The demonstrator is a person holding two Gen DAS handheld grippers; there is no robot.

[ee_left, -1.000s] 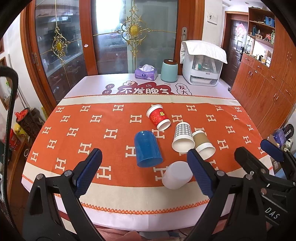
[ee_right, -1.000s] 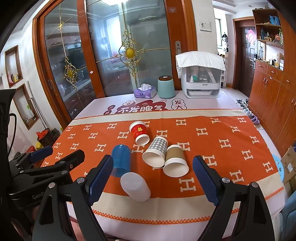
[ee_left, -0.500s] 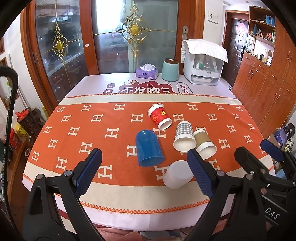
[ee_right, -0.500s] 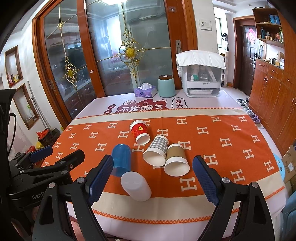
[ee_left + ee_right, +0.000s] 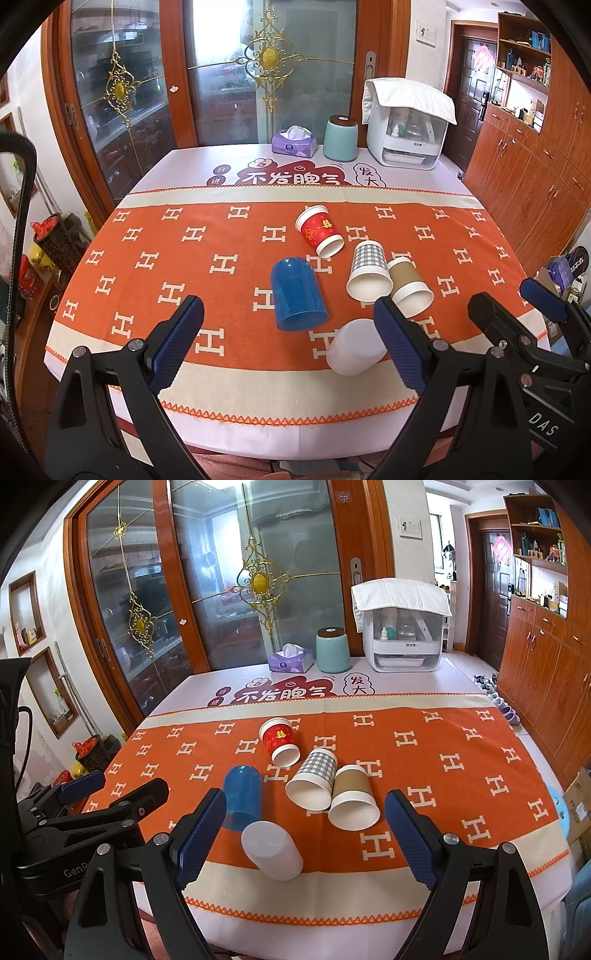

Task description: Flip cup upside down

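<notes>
Several cups lie on their sides on the orange cloth: a blue plastic cup, a white plastic cup, a red paper cup, a checked paper cup and a brown paper cup. My left gripper is open and empty, above the table's near edge in front of the blue cup. My right gripper is open and empty, in front of the white cup. Each gripper also shows at the side of the other's view.
At the table's far end stand a purple tissue box, a teal canister and a white appliance under a cloth. Glass doors are behind the table. Wooden cabinets line the right wall.
Both views have shifted very slightly; the cups appear a touch lower and nearer. The cups themselves have not moved and both grippers stay open.
</notes>
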